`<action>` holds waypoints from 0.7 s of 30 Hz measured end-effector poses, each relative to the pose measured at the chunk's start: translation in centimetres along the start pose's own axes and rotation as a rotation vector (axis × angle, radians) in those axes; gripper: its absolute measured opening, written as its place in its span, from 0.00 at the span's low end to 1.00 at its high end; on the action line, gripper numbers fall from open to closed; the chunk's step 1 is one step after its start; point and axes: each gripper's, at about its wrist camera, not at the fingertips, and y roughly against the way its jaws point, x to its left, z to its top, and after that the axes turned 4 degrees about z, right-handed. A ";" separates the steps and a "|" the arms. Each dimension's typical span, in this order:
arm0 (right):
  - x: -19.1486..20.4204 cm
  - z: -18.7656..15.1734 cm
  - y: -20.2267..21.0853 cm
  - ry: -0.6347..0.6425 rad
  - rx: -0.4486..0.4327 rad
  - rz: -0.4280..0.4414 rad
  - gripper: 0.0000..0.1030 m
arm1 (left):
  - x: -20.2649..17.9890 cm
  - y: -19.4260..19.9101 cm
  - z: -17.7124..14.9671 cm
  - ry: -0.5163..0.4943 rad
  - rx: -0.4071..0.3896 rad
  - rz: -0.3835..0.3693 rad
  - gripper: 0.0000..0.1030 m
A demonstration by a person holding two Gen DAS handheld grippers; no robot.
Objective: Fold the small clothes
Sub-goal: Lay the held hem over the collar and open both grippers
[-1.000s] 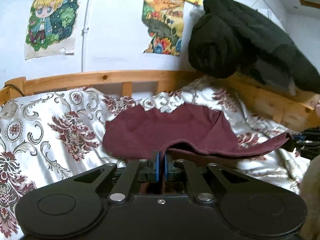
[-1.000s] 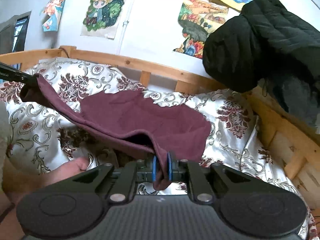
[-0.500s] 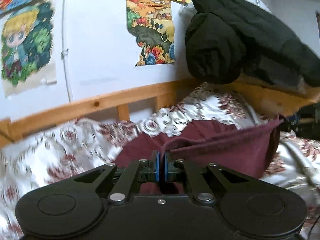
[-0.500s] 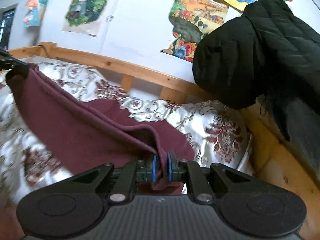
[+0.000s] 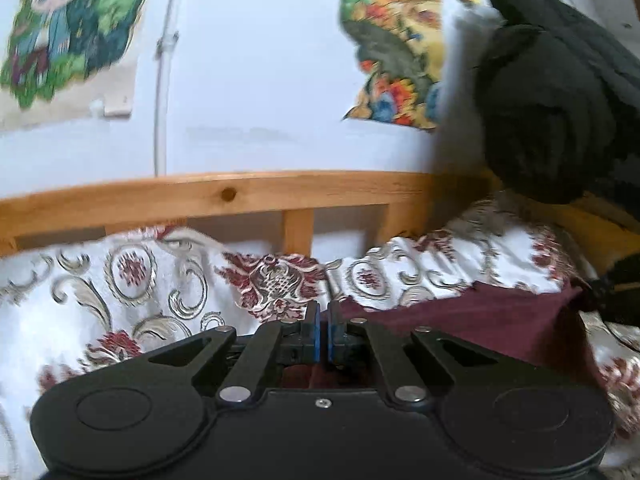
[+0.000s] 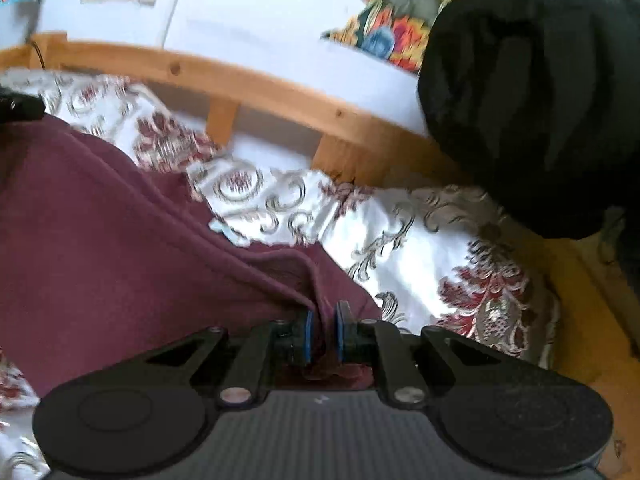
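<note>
Two black grippers, left gripper (image 5: 323, 334) and right gripper (image 6: 321, 336), are both closed on the dark red soft cloth garment (image 6: 120, 240) over the white flowered bedcover (image 6: 420, 240), mid-fold I think; next, lay the held edge down evenly at the far side.

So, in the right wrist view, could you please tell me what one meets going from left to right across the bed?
Maroon garment → right tool clamped on its edge → patterned bedspread → black jacket.
</note>
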 end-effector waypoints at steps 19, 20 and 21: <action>-1.1 -2.7 -7.1 -0.133 0.081 0.017 0.48 | 4.6 -5.1 -3.7 0.196 0.102 -0.055 0.42; -1.7 -3.0 -7.1 -0.187 0.058 0.044 0.51 | 4.9 -5.1 -3.7 0.225 0.109 -0.064 0.51; -2.2 -3.3 -7.1 -0.238 0.038 0.075 0.64 | 5.1 -5.1 -3.6 0.241 0.112 -0.071 0.56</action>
